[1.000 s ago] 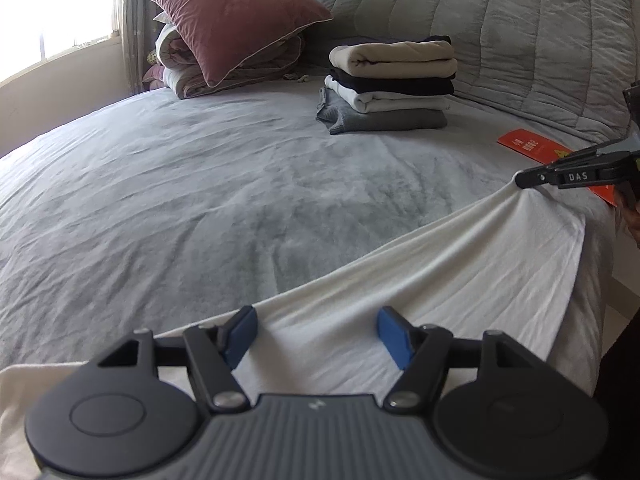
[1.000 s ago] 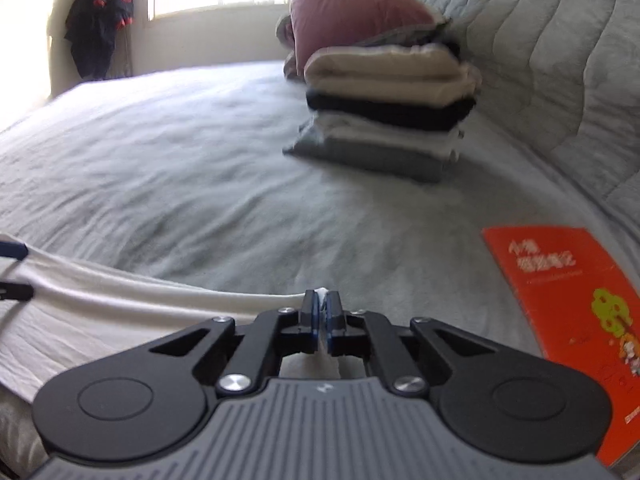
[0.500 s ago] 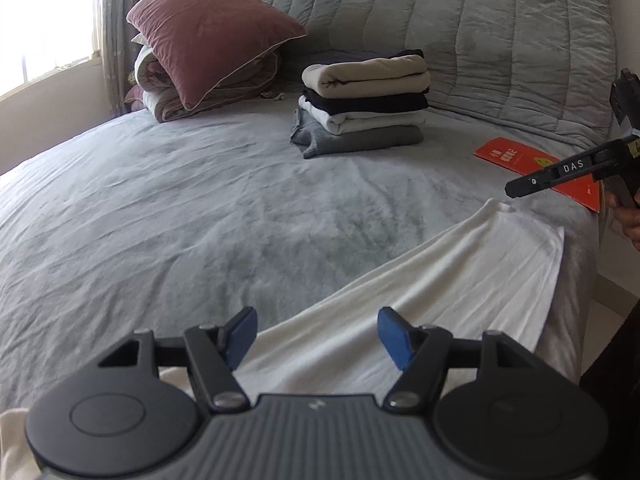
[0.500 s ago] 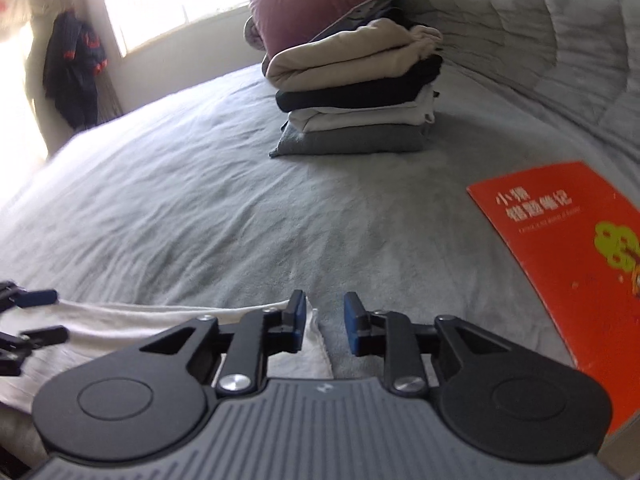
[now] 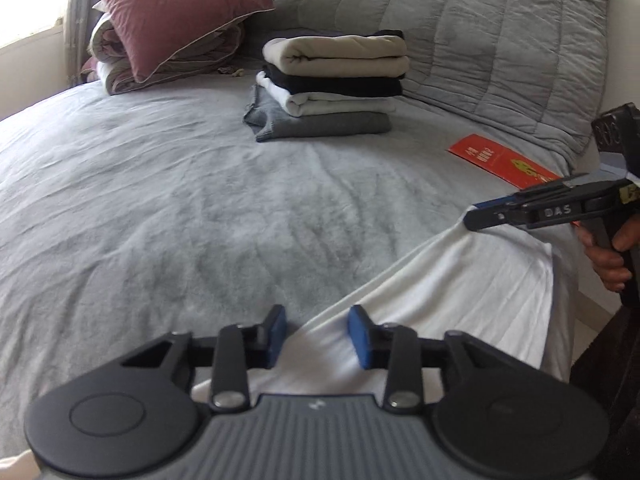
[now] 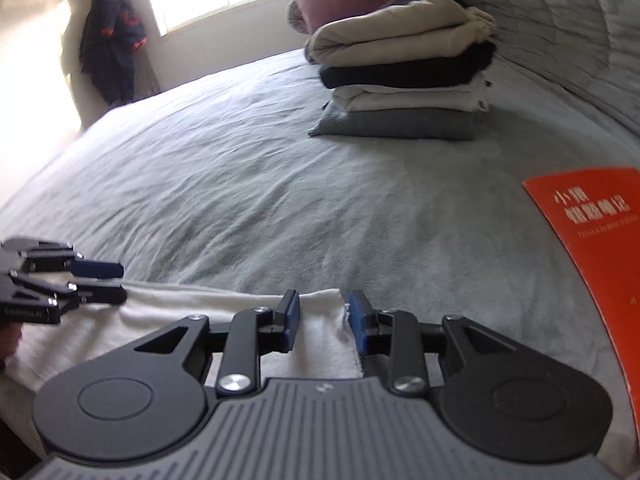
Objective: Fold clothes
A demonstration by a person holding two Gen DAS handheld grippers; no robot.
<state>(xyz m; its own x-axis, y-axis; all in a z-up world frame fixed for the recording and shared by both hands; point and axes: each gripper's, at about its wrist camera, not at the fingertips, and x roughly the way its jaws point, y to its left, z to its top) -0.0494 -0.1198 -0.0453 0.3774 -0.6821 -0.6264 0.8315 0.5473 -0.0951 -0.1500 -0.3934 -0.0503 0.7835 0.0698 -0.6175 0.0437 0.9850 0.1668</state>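
Left wrist view shows four folded garments (image 5: 328, 84) stacked on my bed (image 5: 160, 208), while both tools, left (image 5: 316, 336) and right (image 6: 322, 320), are closing, not yet pinching, around the unfolded white garment (image 5: 460, 280).

My black tool (image 5: 316, 334) has blue pads (image 5: 276, 334). Under it lies a plain white cotton garment (image 5: 460, 280) on the grey crumpled bedsheet (image 5: 180, 208). At twelve o'clock the folded stack (image 5: 332, 84) runs cream, black, white, grey. At ten, a dusty-pink velvet pillow (image 5: 176, 12). At two, an orange-red booklet (image 6: 592, 248) with pale lettering.
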